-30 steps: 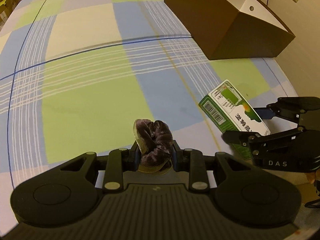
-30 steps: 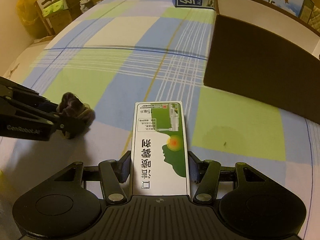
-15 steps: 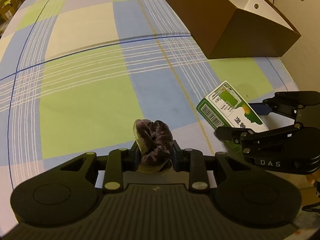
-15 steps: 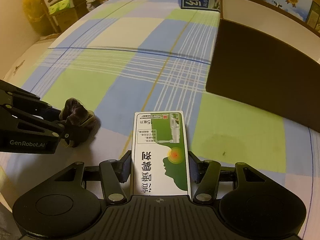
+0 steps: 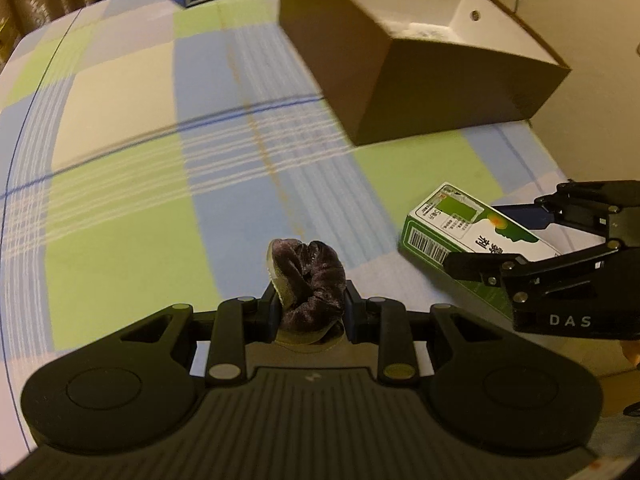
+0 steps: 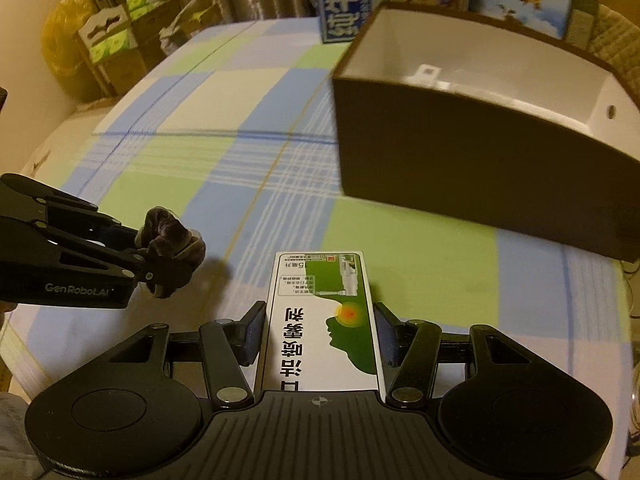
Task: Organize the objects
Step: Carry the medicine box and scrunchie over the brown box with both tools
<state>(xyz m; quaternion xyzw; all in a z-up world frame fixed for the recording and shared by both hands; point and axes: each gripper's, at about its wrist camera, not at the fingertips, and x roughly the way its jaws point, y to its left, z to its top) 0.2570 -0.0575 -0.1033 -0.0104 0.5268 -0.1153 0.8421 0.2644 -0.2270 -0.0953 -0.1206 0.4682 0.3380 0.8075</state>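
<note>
The left gripper (image 5: pixel 308 312) fingers squeeze a dark velvet scrunchie (image 5: pixel 308 276), the right gripper (image 6: pixel 320 336) fingers squeeze a green medicine box (image 6: pixel 324 320), and both probably go next into the open brown box (image 6: pixel 460 160).

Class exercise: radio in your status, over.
Left gripper shut on dark velvet scrunchie. Right gripper shut on green-white carton. Open brown box ahead, unobstructed.

My left tongs (image 5: pixel 308 304) sit at lower centre, clamped tight; my right tongs (image 6: pixel 320 332) sit likewise, closed, both level, side by side.
</note>
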